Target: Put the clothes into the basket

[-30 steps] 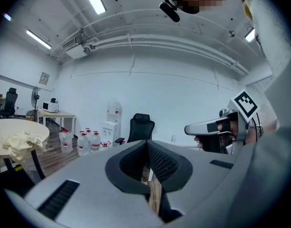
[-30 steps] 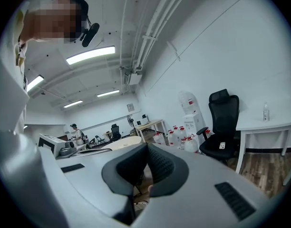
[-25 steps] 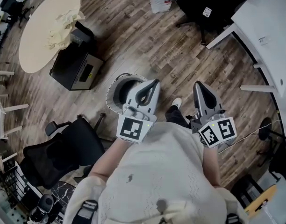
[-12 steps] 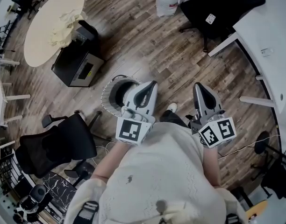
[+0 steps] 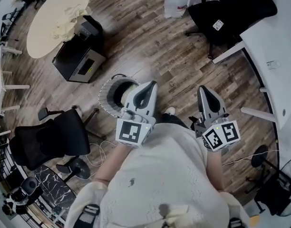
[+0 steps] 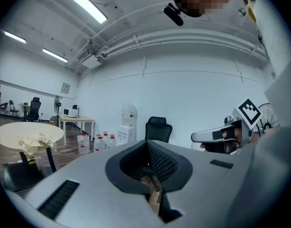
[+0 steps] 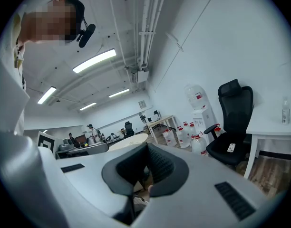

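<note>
Pale clothes point(image 5: 64, 19) lie heaped on the round worktop point(image 5: 43, 39) at upper left, well apart from the white basket point(image 5: 104, 99) on the wood floor; left hand-held gripper point(image 5: 152, 85) and right hand-held gripper point(image 5: 202, 89) are both clenched, empty.

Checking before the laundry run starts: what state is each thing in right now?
Left tool: shut, empty.
Right tool: shut, empty.
Clothes: crumpled heap on the round table.
Laundry basket: upright on the floor, partly hidden by the left tool.
</note>
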Demonstrator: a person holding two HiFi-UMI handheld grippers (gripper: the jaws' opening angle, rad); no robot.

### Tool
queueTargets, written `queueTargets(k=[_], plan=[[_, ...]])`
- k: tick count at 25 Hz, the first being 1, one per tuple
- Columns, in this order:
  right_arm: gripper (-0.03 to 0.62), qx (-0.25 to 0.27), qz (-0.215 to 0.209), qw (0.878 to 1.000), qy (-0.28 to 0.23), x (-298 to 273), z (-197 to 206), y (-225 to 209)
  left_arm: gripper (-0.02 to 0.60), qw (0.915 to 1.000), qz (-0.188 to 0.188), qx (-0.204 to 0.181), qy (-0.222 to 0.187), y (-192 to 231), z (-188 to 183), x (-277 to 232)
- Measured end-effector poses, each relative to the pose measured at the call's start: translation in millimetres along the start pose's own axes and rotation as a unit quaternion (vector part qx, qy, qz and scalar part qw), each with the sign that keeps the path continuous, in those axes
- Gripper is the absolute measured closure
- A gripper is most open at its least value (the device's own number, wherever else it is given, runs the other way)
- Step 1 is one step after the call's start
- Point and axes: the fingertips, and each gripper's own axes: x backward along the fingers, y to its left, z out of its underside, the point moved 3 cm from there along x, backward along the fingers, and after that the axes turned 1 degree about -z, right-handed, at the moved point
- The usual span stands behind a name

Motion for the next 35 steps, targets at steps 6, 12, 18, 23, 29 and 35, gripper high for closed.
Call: queueTargets(k=[6,12,18,23,29,35], plan=[[0.586,0.007,-0.007,1.0,0.013,-25.9,-4.3,-12.0,0.561,0.9995,-0.029,0.01,-0.013,27.0,-7.4,-14.5],[0.586,0.016,-0.022,0.999,0.029,-77.1,-14.9,-21.6,0.561,0.9982,-0.055,0.022,-0.014,69.5,-11.7,-45.6],[0.588,0.013,-0.031,0.999,0.037,-158.3,-33.6,-44.7,0.561,0.9974,-0.064,0.028,-0.018,124.2,-20.1,-98.2],[0.586,0.023,-0.059,0.996,0.056,-225.8,-51.0,-55.3,0.561,0.9959,-0.083,0.03,-0.018,174.3,-32.3,-145.7],[0.586,0.026,-0.073,0.994,0.072,-288.2,-65.8,-70.0,0.561,0.9937,-0.099,0.038,-0.036,216.2,-44.8,-182.0],[0.586,0.015,-0.105,0.992,0.073,-344.5,-71.5,-57.5,0.561,0.9904,-0.127,0.037,-0.038,258.1,-47.6,-184.1]])
